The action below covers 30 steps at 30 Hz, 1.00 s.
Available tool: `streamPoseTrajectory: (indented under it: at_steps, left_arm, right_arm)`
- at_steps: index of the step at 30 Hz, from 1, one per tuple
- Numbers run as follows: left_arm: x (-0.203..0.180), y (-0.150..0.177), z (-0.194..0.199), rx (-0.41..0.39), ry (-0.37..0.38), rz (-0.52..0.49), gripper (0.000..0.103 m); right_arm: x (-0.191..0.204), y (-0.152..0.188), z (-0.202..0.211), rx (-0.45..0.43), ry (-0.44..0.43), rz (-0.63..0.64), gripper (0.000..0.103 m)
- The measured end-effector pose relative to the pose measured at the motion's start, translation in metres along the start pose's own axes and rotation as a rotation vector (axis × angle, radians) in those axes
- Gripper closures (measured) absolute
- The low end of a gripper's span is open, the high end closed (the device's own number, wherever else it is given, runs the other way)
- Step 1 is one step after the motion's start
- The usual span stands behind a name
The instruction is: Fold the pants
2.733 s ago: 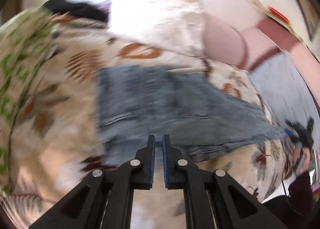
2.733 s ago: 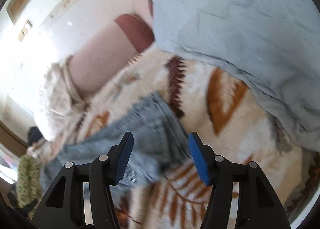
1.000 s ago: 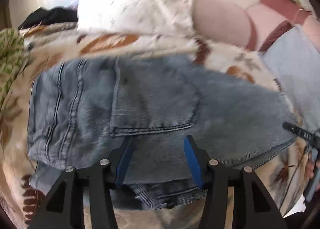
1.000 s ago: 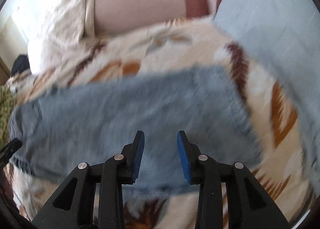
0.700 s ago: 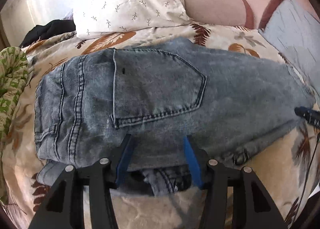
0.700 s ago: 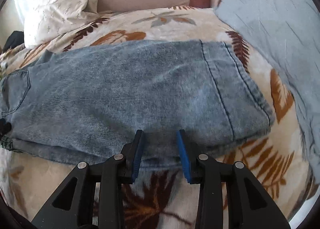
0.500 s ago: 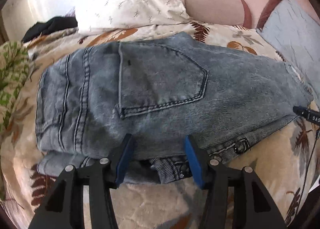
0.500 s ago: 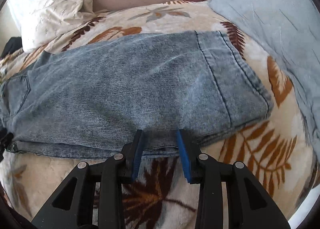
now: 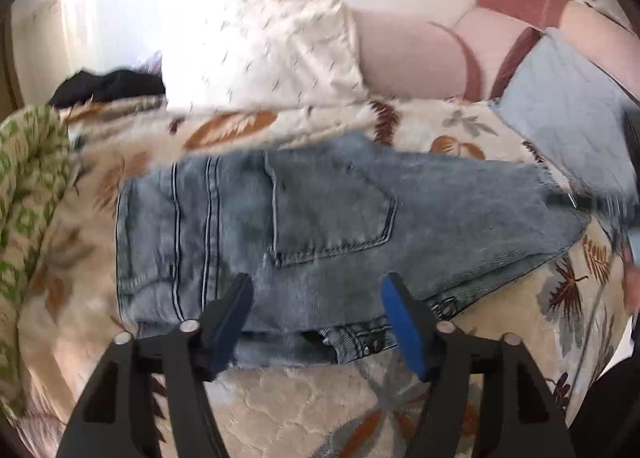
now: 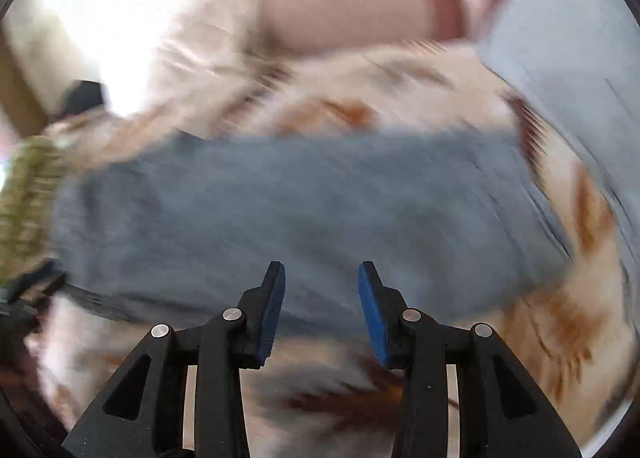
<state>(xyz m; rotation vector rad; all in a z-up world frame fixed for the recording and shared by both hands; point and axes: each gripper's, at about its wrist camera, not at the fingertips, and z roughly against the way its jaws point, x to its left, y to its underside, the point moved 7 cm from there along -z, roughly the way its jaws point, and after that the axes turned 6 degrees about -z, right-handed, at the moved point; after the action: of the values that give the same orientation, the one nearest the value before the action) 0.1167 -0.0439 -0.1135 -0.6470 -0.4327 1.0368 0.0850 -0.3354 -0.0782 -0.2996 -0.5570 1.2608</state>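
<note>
Jeans (image 9: pixel 320 225) lie folded on the bed, spread crosswise ahead of both grippers, back pocket up and waistband toward the left in the left wrist view. From the tongs outward: the left gripper (image 9: pixel 316 314) has its blue pads spread wide and holds nothing, poised above the near edge of the denim, where the button fly and a lower layer peek out; the right gripper (image 10: pixel 322 304) is likewise parted and empty, above the near edge of the leg portion (image 10: pixel 304 217), though motion blur hides fine detail there. Compared with half a second ago, both cameras sit farther back and higher, the garment appears smaller in each view, and the left pads stand wider apart; 2.7 s ago they were pressed together. The denim itself keeps its shape and place. Judged from this, a fold has been laid down and released, and the tools are withdrawing, so either a further fold or the end of the task is near. The supporting surface is a cream leaf-print blanket (image 9: pixel 304 410), soft and plush. Around it lie a white sprigged pillow (image 9: pixel 272 53), a pink bolster (image 9: pixel 408 57), a pale blue pillow (image 9: pixel 568 113), a green patterned cloth (image 9: pixel 28 177) and dark clothing (image 9: pixel 108 85) below a bright wall.
</note>
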Motion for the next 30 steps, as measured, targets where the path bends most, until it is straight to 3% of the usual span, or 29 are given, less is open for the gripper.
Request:
streamPoseTrajectory:
  at_steps: [3,9,16,23,24,28,30]
  left_arm:
    - [0.003,0.002,-0.004,0.001,-0.004,-0.026,0.027]
    - [0.038,0.020,-0.030,0.066,0.005,0.064,0.026]
    - [0.046,0.032,-0.041,0.102,0.060,0.113,0.025]
    - [0.044,0.037,-0.043,0.115,0.063,0.086,0.023]
    - [0.043,0.038,-0.043,0.119,0.060,0.078,0.023]
    - [0.043,0.039,-0.043,0.124,0.058,0.070,0.022]
    - [0.043,0.039,-0.042,0.124,0.060,0.071,0.022]
  right_arm:
    - [0.050,-0.036,-0.012,0.036,-0.157,0.028,0.054]
    - [0.124,-0.100,-0.080,0.129,-0.258,0.095,0.053]
    - [0.158,-0.115,-0.165,0.275,-0.215,0.123,0.053]
    - [0.167,-0.111,-0.195,0.344,-0.172,0.160,0.054]
    - [0.167,-0.109,-0.199,0.361,-0.161,0.166,0.056]
    - [0.166,-0.102,-0.206,0.406,-0.098,0.206,0.086]
    - [0.168,-0.103,-0.204,0.400,-0.083,0.217,0.091]
